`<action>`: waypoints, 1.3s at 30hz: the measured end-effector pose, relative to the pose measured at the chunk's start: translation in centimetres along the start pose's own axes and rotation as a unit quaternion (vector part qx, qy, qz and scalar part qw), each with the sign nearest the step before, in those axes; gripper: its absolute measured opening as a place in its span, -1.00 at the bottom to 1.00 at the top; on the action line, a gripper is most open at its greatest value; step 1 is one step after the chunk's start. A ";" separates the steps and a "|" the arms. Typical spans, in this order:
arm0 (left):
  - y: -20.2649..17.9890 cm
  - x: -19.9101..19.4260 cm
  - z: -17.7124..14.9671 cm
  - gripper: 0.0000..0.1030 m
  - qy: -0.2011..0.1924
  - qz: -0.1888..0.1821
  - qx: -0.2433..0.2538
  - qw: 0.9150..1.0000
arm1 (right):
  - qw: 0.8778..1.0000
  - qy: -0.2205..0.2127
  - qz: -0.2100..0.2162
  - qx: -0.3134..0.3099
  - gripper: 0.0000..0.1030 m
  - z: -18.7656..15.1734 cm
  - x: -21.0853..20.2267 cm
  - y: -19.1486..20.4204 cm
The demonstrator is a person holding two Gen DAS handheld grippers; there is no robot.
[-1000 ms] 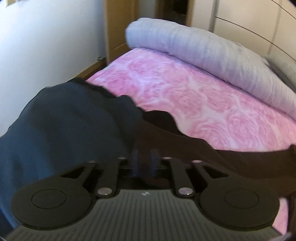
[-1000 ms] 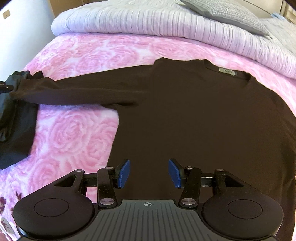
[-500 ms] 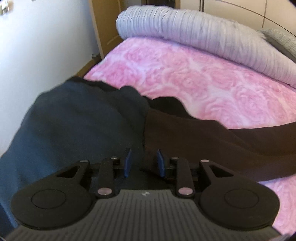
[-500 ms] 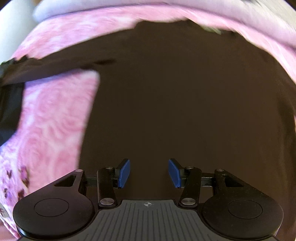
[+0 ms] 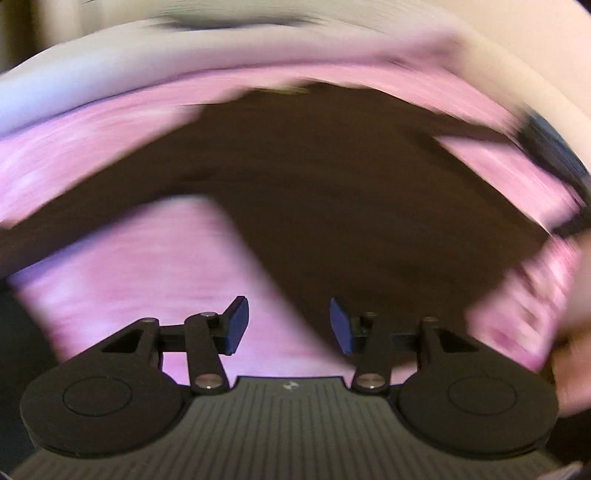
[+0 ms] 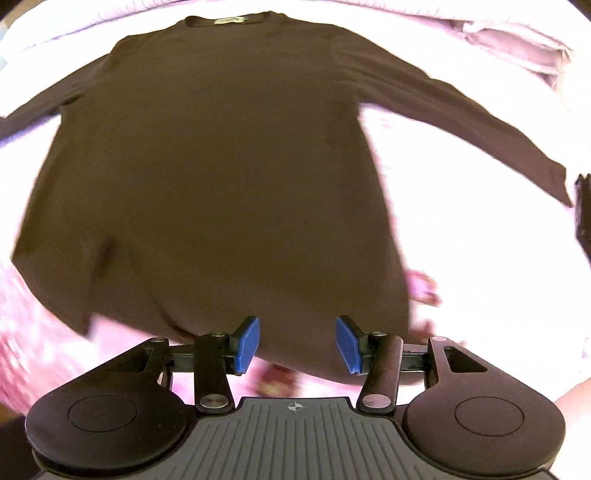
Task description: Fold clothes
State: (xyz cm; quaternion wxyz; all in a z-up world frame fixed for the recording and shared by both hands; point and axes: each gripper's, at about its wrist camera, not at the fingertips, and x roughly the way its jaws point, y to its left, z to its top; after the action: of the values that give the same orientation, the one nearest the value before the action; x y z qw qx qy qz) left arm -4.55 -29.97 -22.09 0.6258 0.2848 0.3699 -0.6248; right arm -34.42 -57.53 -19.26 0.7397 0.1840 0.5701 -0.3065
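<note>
Pink rose-print bedding (image 6: 461, 229) is lying under a dark brown long-sleeved top (image 6: 221, 166) filling mid-frame; left gripper (image 5: 286, 326) is opening, empty; right gripper (image 6: 297, 345) is gaping, empty.

The whole left wrist view is smeared by motion: the dark shirt (image 5: 332, 177) has soft, streaked edges, and its collar label is an unreadable smudge. The pink bedsheet (image 5: 122, 280) shows no pattern there, only streaks. At the right edge a pale blur, perhaps a hand (image 5: 572, 354), is cut off. In the right wrist view the shirt's left sleeve runs out of frame, the collar label (image 6: 229, 20) is too small to read, and a dark item (image 6: 583, 218) is clipped at the right edge.
</note>
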 end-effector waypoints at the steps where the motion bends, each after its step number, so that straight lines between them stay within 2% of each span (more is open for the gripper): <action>1: -3.1 0.8 0.3 0.00 0.006 -0.011 0.020 1.000 | 1.000 -0.002 0.003 -0.005 -0.03 -0.6 0.1 -0.9; 2: -5.5 1.7 0.4 0.08 0.013 -0.015 0.032 0.999 | 1.000 -0.003 0.007 -0.009 -0.03 -1.2 0.1 -1.9; 4: -10.5 4.0 0.3 0.10 0.030 -0.010 0.046 0.998 | 1.000 -0.006 0.013 -0.019 -0.02 -2.3 0.2 -3.7; 6: -14.0 6.0 0.2 0.10 0.046 0.004 0.043 0.998 | 1.000 -0.006 0.023 -0.020 0.01 -3.2 0.6 -5.3; 9: -17.2 9.4 0.2 0.10 0.074 0.064 0.059 0.993 | 0.999 -0.006 0.035 -0.016 0.21 -4.1 1.2 -7.4; 12: -19.2 11.3 -0.4 0.10 0.095 0.112 0.128 0.981 | 0.998 -0.015 0.049 -0.028 0.24 -4.6 1.5 -8.7; 13: -19.7 11.6 -0.7 -0.13 0.098 0.122 0.157 0.975 | 0.998 -0.017 0.051 -0.042 0.25 -4.7 1.7 -8.9; 14: -20.1 11.5 -0.9 -0.58 0.103 0.131 0.182 0.969 | 0.997 -0.019 0.053 -0.060 0.25 -4.9 1.8 -8.9; 15: -20.0 11.0 -1.0 -0.76 0.108 0.137 0.197 0.965 | 0.995 -0.022 0.052 -0.087 0.26 -5.3 2.0 -8.8; 17: -19.0 9.4 -1.0 -0.87 0.110 0.143 0.201 0.963 | 0.985 -0.030 0.043 -0.164 0.27 -6.2 2.3 -8.4; 21: -14.5 4.3 -0.5 -0.89 0.103 0.164 0.146 0.970 | 0.945 -0.046 0.016 -0.325 0.27 -8.4 3.4 -7.0; 22: -13.5 3.2 -0.4 -0.89 0.099 0.161 0.131 0.973 | 0.941 -0.048 0.019 -0.336 0.27 -8.7 3.8 -7.0; 24: -11.9 1.3 -0.7 -0.89 0.097 0.145 0.124 0.977 | 0.946 -0.051 0.041 -0.319 0.27 -8.6 4.3 -8.0; 26: -11.6 0.5 -1.3 -0.89 0.102 0.138 0.148 0.974 | 0.954 -0.062 0.065 -0.285 0.27 -7.9 4.6 -9.2; 30: -11.8 0.3 -1.8 -0.89 0.115 0.126 0.167 0.971 | 0.949 -0.075 0.105 -0.288 0.25 -6.9 5.8 -10.0; 31: -12.1 0.5 -1.9 -0.89 0.116 0.126 0.170 0.971 | 0.945 -0.070 0.117 -0.296 0.23 -6.6 5.9 -9.9; 32: -12.3 0.5 -1.9 -0.89 0.115 0.124 0.171 0.971 | 0.943 -0.067 0.127 -0.300 0.05 -6.4 5.8 -9.9; 33: -12.4 0.4 -1.9 -0.89 0.113 0.123 0.170 0.971 | 0.942 -0.061 0.139 -0.298 -0.23 -6.1 5.7 -10.0; 34: -12.4 0.3 -1.9 -0.89 0.113 0.121 0.169 0.972 | 0.942 -0.054 0.151 -0.296 -0.41 -5.9 5.5 -10.0; 35: -12.3 0.2 -1.9 -0.89 0.115 0.117 0.171 0.972 | 0.941 -0.048 0.163 -0.294 -0.80 -5.6 5.3 -10.1; 37: -12.6 -0.3 -2.1 -0.89 0.120 0.106 0.184 0.970 | 0.942 -0.014 0.197 -0.272 -0.84 -5.0 4.7 -10.6; 39: -13.0 -1.5 -2.6 -0.89 0.128 0.089 0.203 0.967 | 0.942 0.036 0.247 -0.224 -0.85 -4.4 3.8 -12.1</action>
State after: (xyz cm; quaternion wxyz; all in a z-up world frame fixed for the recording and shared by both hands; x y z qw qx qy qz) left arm -17.68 -27.77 -20.97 0.5556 0.5152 0.2850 -0.5871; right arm -45.01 -64.77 -23.23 0.7930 0.1594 0.5873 0.0289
